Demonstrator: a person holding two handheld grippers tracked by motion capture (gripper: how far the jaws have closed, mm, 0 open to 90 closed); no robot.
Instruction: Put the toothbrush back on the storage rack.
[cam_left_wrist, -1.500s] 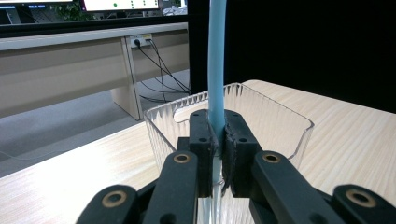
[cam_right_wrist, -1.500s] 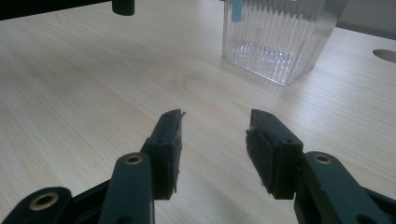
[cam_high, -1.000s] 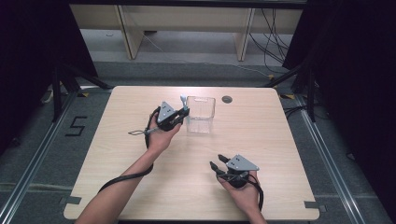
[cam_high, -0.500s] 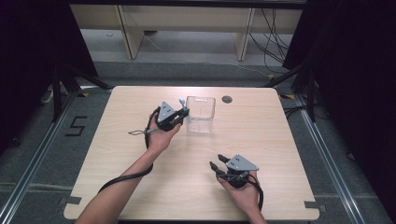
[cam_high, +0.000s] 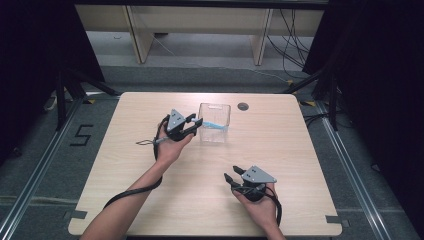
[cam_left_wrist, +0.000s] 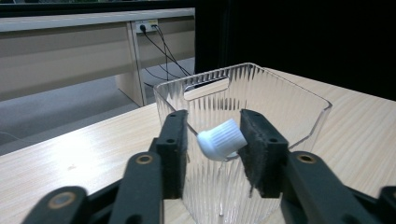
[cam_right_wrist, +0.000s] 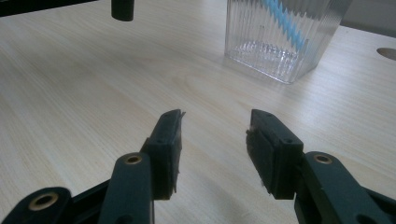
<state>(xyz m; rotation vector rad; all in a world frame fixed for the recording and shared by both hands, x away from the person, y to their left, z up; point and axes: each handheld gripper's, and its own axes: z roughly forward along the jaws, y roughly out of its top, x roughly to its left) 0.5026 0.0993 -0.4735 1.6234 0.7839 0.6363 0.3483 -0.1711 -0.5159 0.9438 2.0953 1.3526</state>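
The wooden table (cam_high: 150, 200) carries everything here, pale and broad, with a small dark round hole (cam_high: 243, 106) near its far edge. On it, towards the far middle, stands a clear ribbed container (cam_high: 220, 135), upright and open at the top, with a slot handle cut near its rim. The left gripper (cam_high: 196, 124) is held just at the near left wall of that container, its 2 jaws reaching over the rim; the jaws have just been opening and now stand part-way apart, neither pad pressing on anything. Between them, in the left gripper view, the white ribbed cap (cam_left_wrist: 221, 138) of a tube tilts against the container's rim, loose from both pads, though whether it brushes the right pad I cannot tell. The rest of the tube (cam_high: 212, 125), light blue, slants down inside the container. The right gripper (cam_high: 231, 173) rests well apart, near the table's front right, in the person's right hand (cam_high: 257, 210); its 2 jaws stand wide with bare wood between them.
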